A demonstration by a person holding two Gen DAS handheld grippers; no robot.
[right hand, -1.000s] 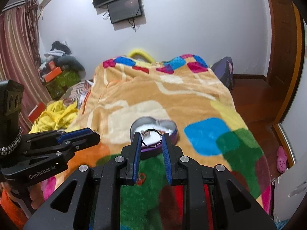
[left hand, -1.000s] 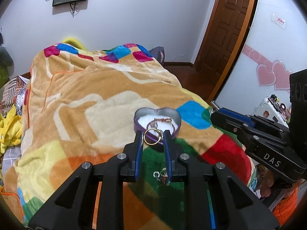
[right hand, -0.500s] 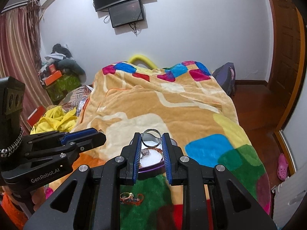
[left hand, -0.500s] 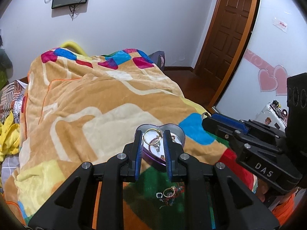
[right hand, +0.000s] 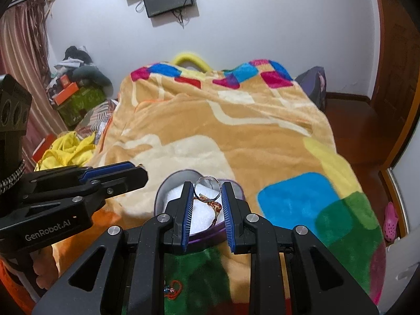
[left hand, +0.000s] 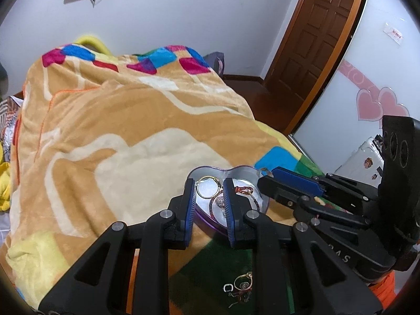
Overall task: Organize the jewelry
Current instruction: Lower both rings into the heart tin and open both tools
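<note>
Between the left gripper (left hand: pixel 209 185) jaws, gold ring (left hand: pixel 208 187) pinched; between the right gripper (right hand: pixel 208 189) jaws, silver ring (right hand: pixel 207 188) pinched, both above heart-shaped tin (left hand: pixel 242 174). Next, probably: lower, then release inside.

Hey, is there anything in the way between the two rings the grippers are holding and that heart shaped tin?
Nothing visible blocks either. The gold ring in the left gripper and the silver ring in the right gripper both appear over the open heart-shaped tin, which has no lid on; a braided bracelet already lies inside.
</note>
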